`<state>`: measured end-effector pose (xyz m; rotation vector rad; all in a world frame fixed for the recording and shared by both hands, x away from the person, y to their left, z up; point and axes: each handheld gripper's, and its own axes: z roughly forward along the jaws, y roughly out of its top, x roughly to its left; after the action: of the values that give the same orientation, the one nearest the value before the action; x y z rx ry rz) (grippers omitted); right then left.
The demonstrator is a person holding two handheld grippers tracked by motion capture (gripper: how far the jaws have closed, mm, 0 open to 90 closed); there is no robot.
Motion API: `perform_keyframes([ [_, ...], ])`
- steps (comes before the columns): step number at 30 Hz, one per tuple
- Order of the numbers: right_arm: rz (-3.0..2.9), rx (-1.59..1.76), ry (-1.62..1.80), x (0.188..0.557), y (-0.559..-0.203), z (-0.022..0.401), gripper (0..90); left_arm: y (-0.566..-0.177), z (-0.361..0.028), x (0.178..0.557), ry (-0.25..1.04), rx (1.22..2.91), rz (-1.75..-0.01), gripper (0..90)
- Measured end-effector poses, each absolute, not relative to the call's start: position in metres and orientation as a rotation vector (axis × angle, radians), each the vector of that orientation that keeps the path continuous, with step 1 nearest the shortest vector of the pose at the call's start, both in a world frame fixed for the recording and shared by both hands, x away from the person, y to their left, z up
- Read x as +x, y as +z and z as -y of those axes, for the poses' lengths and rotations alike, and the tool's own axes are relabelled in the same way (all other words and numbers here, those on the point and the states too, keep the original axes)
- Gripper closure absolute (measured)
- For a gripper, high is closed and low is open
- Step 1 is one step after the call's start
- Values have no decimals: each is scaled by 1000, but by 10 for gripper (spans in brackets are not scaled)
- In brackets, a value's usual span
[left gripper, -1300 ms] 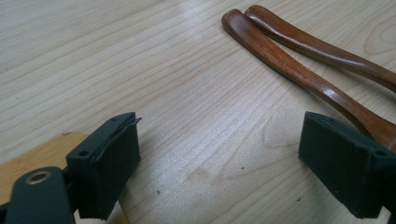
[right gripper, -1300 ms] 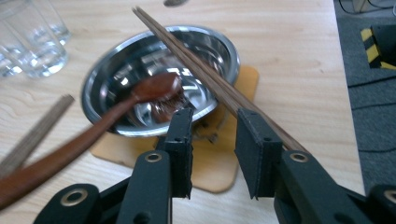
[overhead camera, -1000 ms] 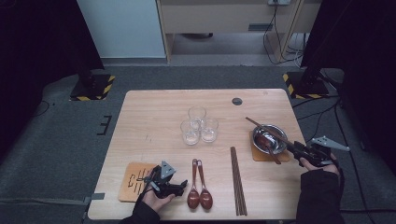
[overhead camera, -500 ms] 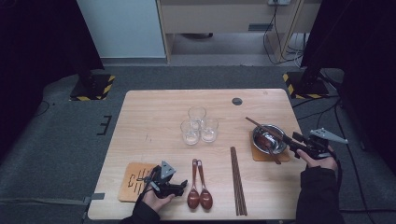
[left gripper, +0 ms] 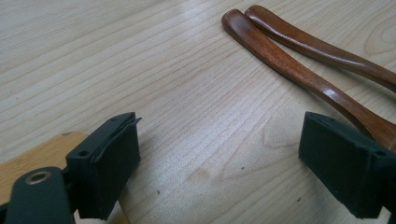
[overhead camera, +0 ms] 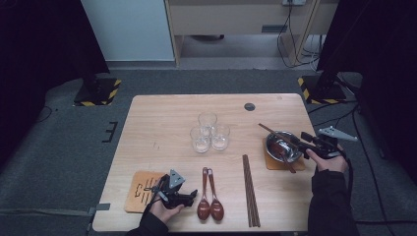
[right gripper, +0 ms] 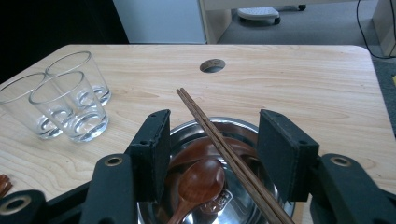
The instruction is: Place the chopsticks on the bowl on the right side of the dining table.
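At the left, the left gripper (overhead camera: 189,195) rests low on the worktop (overhead camera: 162,123) in the person's left hand, its fingers (left gripper: 105,163) spread apart and grasping nothing. Bare wood lies between them. Behind its left finger sits the wooden coaster (overhead camera: 142,191), and just past its right finger lie the handles of two wooden spoons (overhead camera: 210,204); the gripper seems parked there, ready to take one of them. Ahead of the fingers and well apart stand three glass tumblers (overhead camera: 209,132), clustered and touching. Farther right, a pair of chopsticks (overhead camera: 250,191) lies flat on the worktop.

At the right, the steel bowl (overhead camera: 281,146) sits on its own coaster, with a wooden spoon (right gripper: 198,182) lying inside and a second pair of chopsticks (right gripper: 219,140) laid across its rim. The right gripper (overhead camera: 307,145) hangs just at the bowl's near edge. Its fingers (right gripper: 154,149) are released, and the chopsticks run between them without being pressed, so the pair appears to have been set down there as part of laying a place setting.

Against the earlier frame, the right gripper's jaws have just been opening, and the hand has drawn a little back from the bowl; the chopsticks stay on the rim. The left gripper has not shifted.
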<state>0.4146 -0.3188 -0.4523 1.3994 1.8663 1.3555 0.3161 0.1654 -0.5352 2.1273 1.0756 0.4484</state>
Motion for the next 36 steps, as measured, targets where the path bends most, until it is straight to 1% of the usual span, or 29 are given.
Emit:
perform_keyframes([
  [17,-1933,1415,1311,442,-464,308,446,-535,-165,316,448,2127,-1075,115],
  [36,-2016,1430,1259,463,-479,294,427,-535,-166,316,447,2128,-1074,114],
])
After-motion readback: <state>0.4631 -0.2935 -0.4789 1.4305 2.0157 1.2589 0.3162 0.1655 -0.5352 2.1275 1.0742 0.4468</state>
